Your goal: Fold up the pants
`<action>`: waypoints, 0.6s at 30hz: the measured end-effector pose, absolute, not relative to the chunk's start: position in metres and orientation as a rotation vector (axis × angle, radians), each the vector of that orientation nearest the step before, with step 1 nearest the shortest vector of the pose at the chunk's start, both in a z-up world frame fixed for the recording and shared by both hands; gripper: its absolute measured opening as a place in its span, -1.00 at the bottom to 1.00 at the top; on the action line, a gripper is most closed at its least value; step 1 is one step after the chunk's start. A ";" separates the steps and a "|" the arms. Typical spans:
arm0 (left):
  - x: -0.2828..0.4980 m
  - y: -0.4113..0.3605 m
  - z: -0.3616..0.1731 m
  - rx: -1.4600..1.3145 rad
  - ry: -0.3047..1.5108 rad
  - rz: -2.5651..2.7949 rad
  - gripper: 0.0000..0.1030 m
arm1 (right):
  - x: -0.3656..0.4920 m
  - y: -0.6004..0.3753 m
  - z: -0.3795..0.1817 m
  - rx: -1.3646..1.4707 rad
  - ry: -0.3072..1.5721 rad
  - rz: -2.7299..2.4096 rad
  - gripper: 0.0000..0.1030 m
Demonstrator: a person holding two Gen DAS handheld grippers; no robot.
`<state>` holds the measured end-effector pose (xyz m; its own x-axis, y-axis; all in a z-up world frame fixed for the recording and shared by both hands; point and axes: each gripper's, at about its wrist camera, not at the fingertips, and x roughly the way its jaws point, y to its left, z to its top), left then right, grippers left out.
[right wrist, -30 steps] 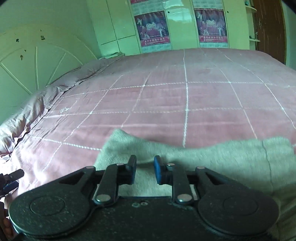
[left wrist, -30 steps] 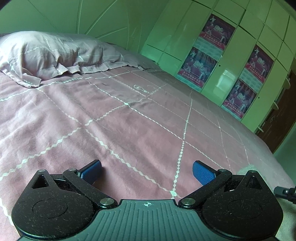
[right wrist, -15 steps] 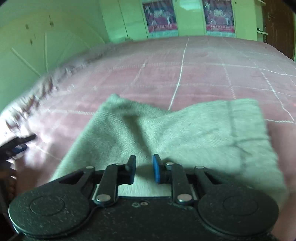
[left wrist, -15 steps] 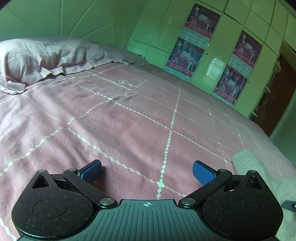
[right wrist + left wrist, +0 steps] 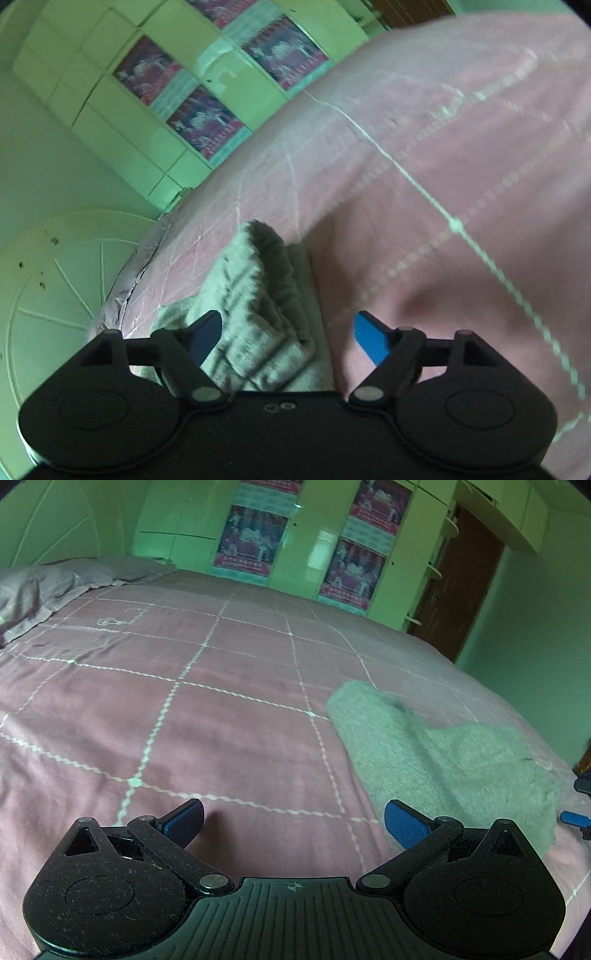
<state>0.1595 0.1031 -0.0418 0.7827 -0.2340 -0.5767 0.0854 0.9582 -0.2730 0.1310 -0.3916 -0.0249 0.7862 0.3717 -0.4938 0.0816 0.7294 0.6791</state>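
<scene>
The grey-green fleecy pants (image 5: 443, 760) lie in a folded bundle on the pink bed cover (image 5: 221, 720), to the right of my left gripper (image 5: 291, 816). That gripper is open over bare cover, with its right pad next to the bundle's near edge. In the right wrist view, the pants (image 5: 258, 295) lie in layers under and between the jaws of my right gripper (image 5: 286, 328). Those jaws are opening, and neither blue pad presses on the cloth. The right gripper's blue fingertips (image 5: 575, 816) show at the right edge of the left wrist view, beyond the bundle.
A pillow (image 5: 37, 587) lies at the bed's far left by the headboard (image 5: 55, 277). A wardrobe with posters (image 5: 306, 546) and a brown door (image 5: 465, 583) stand beyond the bed. The bed's edge drops off just right of the pants.
The right gripper's jaws went from nearly shut at the pants' edge to wide apart, and the gripper rolled. The pants went from spread out to a bundle. The left view swung right onto them.
</scene>
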 end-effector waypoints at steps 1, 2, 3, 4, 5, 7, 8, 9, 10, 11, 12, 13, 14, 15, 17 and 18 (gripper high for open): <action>0.158 0.098 -0.043 -0.237 0.661 -0.179 1.00 | 0.131 -0.395 -0.034 0.790 0.675 0.176 0.43; 0.156 0.095 -0.046 -0.242 0.665 -0.181 1.00 | 0.129 -0.399 -0.045 0.838 0.672 0.191 0.42; 0.153 0.093 -0.050 -0.249 0.669 -0.181 1.00 | 0.127 -0.401 -0.055 0.877 0.660 0.203 0.42; 0.149 0.091 -0.056 -0.242 0.662 -0.175 1.00 | 0.124 -0.404 -0.061 0.903 0.643 0.213 0.42; 0.145 0.090 -0.060 -0.220 0.643 -0.176 1.00 | 0.121 -0.405 -0.066 0.922 0.616 0.228 0.42; 0.140 0.085 -0.062 -0.179 0.638 -0.173 1.00 | 0.117 -0.405 -0.069 0.924 0.596 0.244 0.43; 0.140 0.083 -0.060 -0.166 0.646 -0.169 1.00 | 0.118 -0.403 -0.068 0.907 0.601 0.252 0.46; 0.143 0.080 -0.057 -0.158 0.660 -0.166 1.00 | 0.119 -0.401 -0.067 0.891 0.607 0.260 0.48; 0.144 0.079 -0.055 -0.157 0.670 -0.160 1.00 | 0.120 -0.399 -0.067 0.881 0.609 0.266 0.54; 0.145 0.079 -0.054 -0.160 0.678 -0.154 1.00 | 0.121 -0.398 -0.067 0.880 0.607 0.270 0.62; 0.146 0.079 -0.052 -0.168 0.681 -0.149 1.00 | 0.122 -0.397 -0.066 0.884 0.601 0.277 0.66; 0.146 0.079 -0.052 -0.176 0.679 -0.145 1.00 | 0.122 -0.395 -0.066 0.885 0.595 0.288 0.76; 0.144 0.080 -0.052 -0.184 0.677 -0.142 1.00 | 0.121 -0.393 -0.065 0.880 0.590 0.297 0.84; 0.144 0.080 -0.052 -0.191 0.674 -0.139 1.00 | 0.120 -0.390 -0.064 0.864 0.591 0.304 0.87; 0.146 0.079 -0.053 -0.197 0.673 -0.131 1.00 | 0.117 -0.384 -0.062 0.833 0.589 0.299 0.89; 0.147 0.078 -0.053 -0.199 0.676 -0.128 1.00 | 0.114 -0.383 -0.062 0.827 0.586 0.296 0.89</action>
<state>0.1465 0.0785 -0.0525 0.7733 -0.1816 -0.6075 0.0531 0.9733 -0.2235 0.1138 -0.3830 -0.0623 0.8040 0.4643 -0.3716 -0.0230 0.6486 0.7608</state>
